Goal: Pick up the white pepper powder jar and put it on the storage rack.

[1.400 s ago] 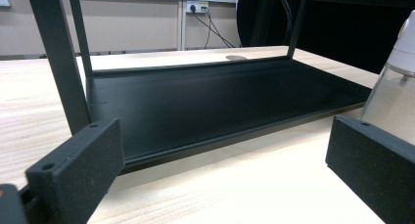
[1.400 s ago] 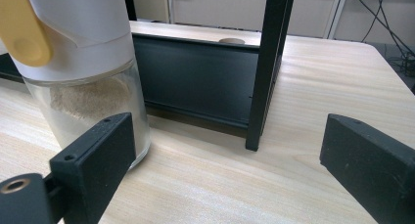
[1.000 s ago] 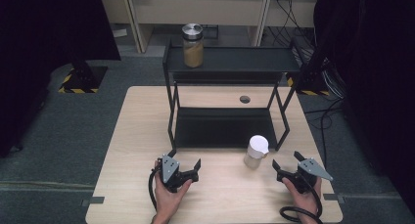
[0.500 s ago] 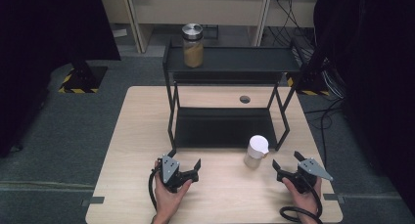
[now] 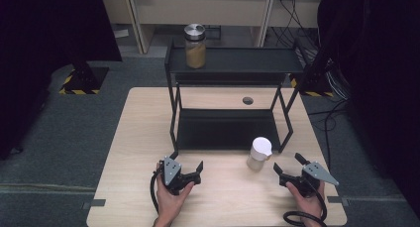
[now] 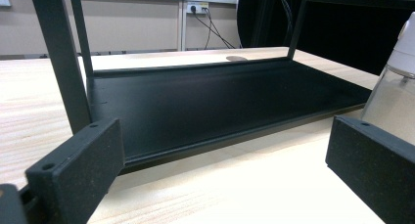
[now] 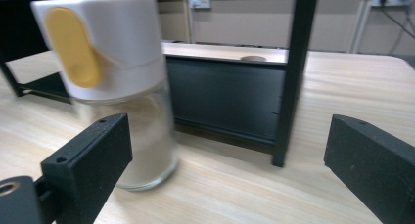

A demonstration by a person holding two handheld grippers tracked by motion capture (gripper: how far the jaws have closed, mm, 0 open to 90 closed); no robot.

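A glass shaker jar [image 5: 259, 153] with a white cap stands on the table by the front right leg of a black two-tier rack [image 5: 233, 63]. In the right gripper view the jar [image 7: 122, 87] is close ahead on the left, with a yellow tab on its cap. My right gripper [image 5: 288, 162] sits to the jar's right; its jaws have just been opening and nothing is between them [image 7: 225, 170]. My left gripper [image 5: 187, 160] rests open in front of the rack's lower shelf [image 6: 210, 101], holding nothing. A second jar [image 5: 195, 46] with brown contents stands on the top shelf.
The wooden table [image 5: 143, 138] has a round cable hole [image 5: 247, 100] behind the rack. A rack post [image 7: 291, 77] rises just ahead of the right gripper. Cables and a dark stand lie on the floor to the right [image 5: 322, 88].
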